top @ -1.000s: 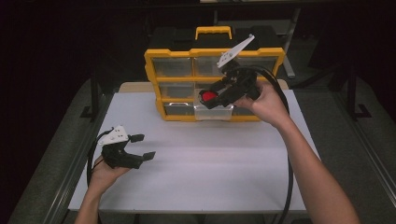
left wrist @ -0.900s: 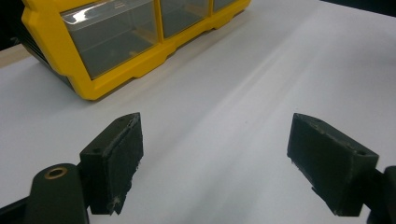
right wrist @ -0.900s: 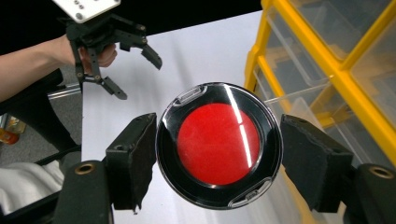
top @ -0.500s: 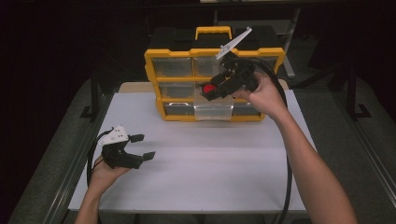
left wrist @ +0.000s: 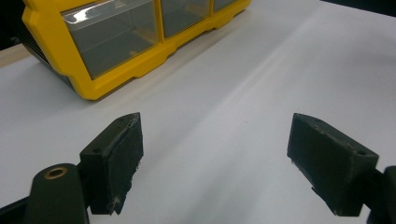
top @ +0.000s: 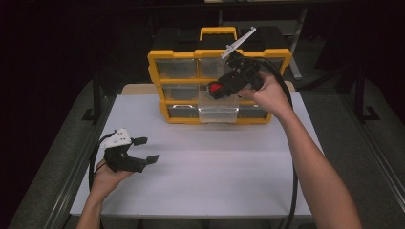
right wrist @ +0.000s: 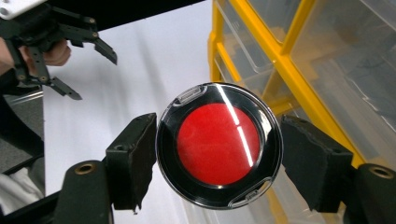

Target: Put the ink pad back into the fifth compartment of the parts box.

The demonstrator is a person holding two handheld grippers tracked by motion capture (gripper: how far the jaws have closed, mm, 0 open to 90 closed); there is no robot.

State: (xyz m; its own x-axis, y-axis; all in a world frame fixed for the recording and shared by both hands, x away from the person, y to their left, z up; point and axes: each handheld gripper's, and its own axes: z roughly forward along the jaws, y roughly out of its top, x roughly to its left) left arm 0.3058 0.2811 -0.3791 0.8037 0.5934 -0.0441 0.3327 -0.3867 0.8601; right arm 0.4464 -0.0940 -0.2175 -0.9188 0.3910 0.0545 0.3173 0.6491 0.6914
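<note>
1. High view: in the upper middle of the frame the right gripper point(top: 215, 89) holds a round red-and-black case point(top: 215, 88) in front of the yellow drawer organizer point(top: 157, 78), directly above its pulled-out clear drawer point(top: 218, 113) in the bottom row. I judge the step to be carrying the case to that drawer; next it must come down over the drawer and the fingers must part. At lower left the left gripper point(top: 146, 150) sits low over the white table point(top: 215, 162), fingers spread with nothing between them.
2. Left gripper view: both black fingers point(left wrist: 114, 158) stand wide over bare table; the organizer fills the upper left.
3. Right gripper view: the case sits mid-frame, clamped at its rim by both fingers point(right wrist: 133, 156).
4. Against the earlier frames, the right gripper and case have shifted up and toward the frame's right; the left one has not moved.
</note>
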